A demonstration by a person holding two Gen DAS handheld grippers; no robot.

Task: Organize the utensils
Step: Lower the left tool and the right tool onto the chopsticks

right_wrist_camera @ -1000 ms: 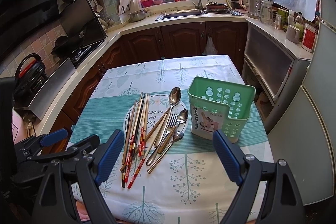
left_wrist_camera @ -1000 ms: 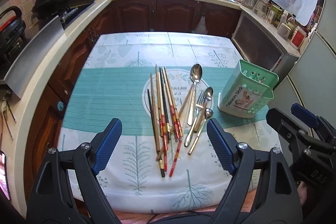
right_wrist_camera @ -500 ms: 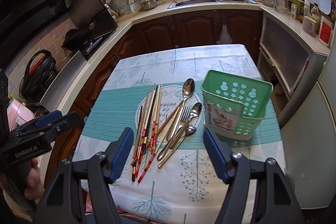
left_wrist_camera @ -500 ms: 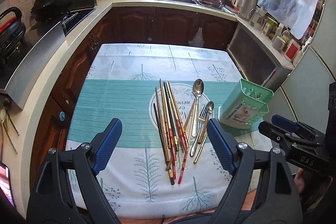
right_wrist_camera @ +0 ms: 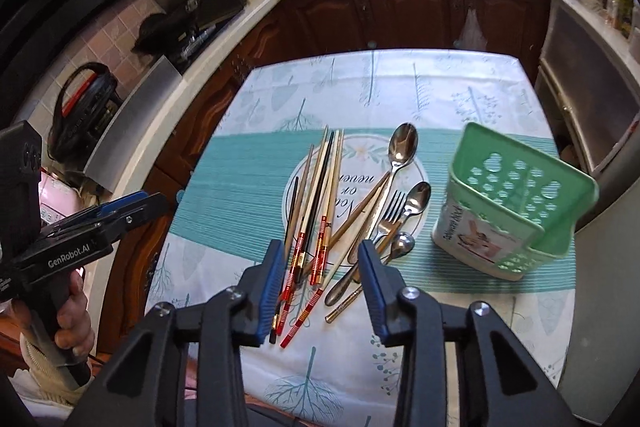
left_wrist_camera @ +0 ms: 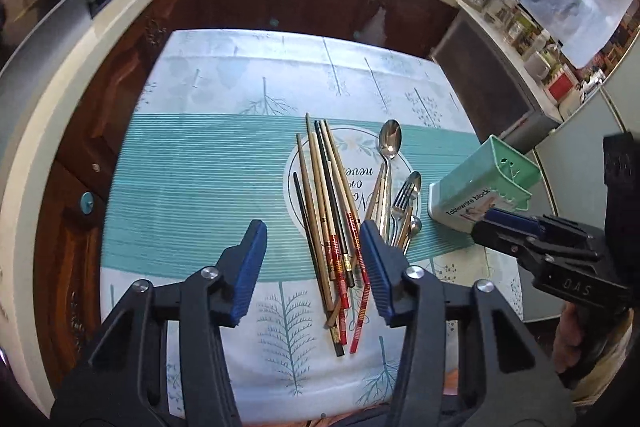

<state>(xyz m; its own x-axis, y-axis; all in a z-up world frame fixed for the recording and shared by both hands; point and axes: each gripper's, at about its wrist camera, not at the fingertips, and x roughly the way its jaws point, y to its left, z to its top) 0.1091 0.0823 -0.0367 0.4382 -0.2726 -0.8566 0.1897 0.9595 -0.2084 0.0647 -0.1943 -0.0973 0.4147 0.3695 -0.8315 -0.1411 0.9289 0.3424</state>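
Barely begun, judging by how everything lies. Nothing yet in the green holder (right_wrist_camera: pixel 516 203), standing upright on the tablecloth (left_wrist_camera: pixel 208 187) at the right of the pile, its perforated compartments looking empty as far as the right wrist view reaches inside. Still to sort: the fan of chopsticks (right_wrist_camera: pixel 316 211), overlapping one another near the middle of the cloth, and just right of them the big spoon (right_wrist_camera: pixel 402 151), the fork (right_wrist_camera: pixel 390 215), a second spoon (right_wrist_camera: pixel 416 197) and a small spoon (right_wrist_camera: pixel 400 245), all crossed at the handles and touching. Left gripper (left_wrist_camera: pixel 314 267) spread wide and empty, poised above the near ends of the chopsticks, not touching them. Right gripper (right_wrist_camera: pixel 320 283) likewise parted, somewhat narrower, holding nothing, hovering over the handle ends where chopsticks and cutlery meet. Probably at the approach step before a first pick. Whole job left: lifting each piece and dropping it into the holder, likely chopsticks apart from cutlery.
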